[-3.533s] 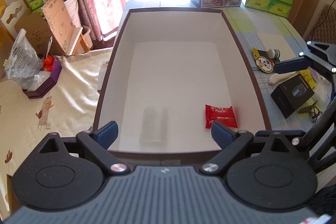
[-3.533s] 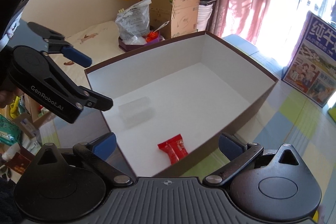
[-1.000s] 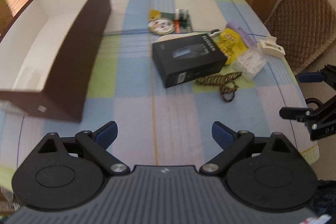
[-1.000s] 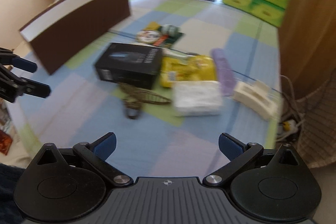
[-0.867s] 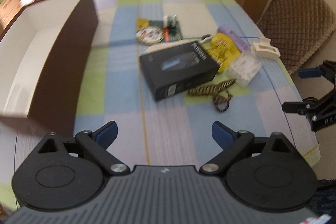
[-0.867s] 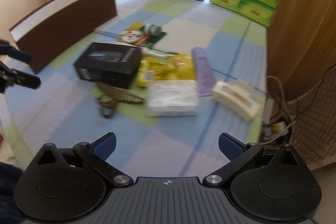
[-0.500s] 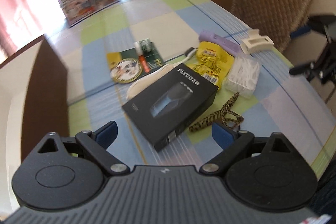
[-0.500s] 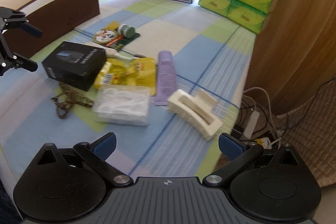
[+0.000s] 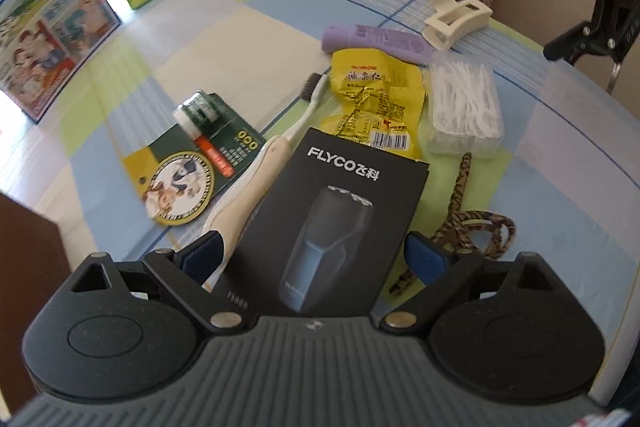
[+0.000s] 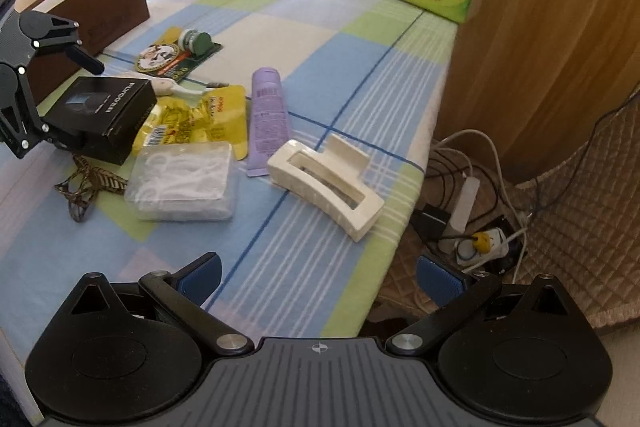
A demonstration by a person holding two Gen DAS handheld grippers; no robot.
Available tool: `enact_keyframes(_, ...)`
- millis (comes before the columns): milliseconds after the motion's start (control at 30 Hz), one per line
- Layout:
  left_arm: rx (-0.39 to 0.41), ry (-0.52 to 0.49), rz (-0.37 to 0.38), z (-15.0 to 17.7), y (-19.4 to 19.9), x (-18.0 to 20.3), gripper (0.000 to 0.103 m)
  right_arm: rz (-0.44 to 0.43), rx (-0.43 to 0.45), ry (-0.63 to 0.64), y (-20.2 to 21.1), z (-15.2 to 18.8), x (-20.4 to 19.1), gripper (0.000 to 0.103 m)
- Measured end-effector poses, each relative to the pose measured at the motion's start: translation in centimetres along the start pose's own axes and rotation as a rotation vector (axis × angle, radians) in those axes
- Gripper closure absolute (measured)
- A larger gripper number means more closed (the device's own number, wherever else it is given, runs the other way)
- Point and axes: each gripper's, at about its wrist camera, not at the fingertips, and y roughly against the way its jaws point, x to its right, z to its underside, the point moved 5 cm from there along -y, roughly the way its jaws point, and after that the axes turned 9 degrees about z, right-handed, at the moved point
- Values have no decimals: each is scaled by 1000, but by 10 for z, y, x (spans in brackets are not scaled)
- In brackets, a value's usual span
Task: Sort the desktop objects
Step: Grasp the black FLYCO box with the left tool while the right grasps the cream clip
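Left gripper [image 9: 314, 253] spread wide, straddling the near end of the black shaver box [image 9: 326, 223], nothing clamped yet, lined up for a grab. Right gripper [image 10: 318, 275] open and empty over the table edge, hair claw [image 10: 324, 183] just ahead; brown sorting box [image 10: 98, 7] waits far left.

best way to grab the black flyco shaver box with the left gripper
Grip the black shaver box across its two long side faces, coming from its near short end. It lies flat, and the open left gripper already straddles that end. Mind the toothbrush against its left side.
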Motion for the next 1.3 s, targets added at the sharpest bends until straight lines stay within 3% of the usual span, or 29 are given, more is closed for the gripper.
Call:
enact_keyframes(200,-3,-4,21,5,-8,-1,11,-17,8,15,-8,-7,3,2)
enact_keyframes(300,5,56,0,12,0,-4,18,-26,31,40,-11,-15,3,2)
enact_keyframes(467,-16,257,-85,34,16,-14,21,-28,69,116,-24,-29,0,4)
enact_keyframes(600,-29,444,-161,58,29,-17,21,-27,61,192,-42,-36,-2,19)
enact_keyframes(700,-39,597,-209,76,39,-18,21,-28,53,240,-57,-36,-3,24)
enact_keyframes(867,-37,767,-212,96,54,-11,26,-67,69,241,-67,-38,-3,42)
enact_keyframes(900,-29,781,-201,98,55,-10,26,-74,70,233,-67,-39,-3,47)
enact_keyframes(1000,-20,767,-204,99,55,-9,24,-77,71,218,-66,-38,-4,50)
enact_keyframes(1300,-47,792,-197,96,28,-26,22,-33,55,120,-58,-30,-6,50)
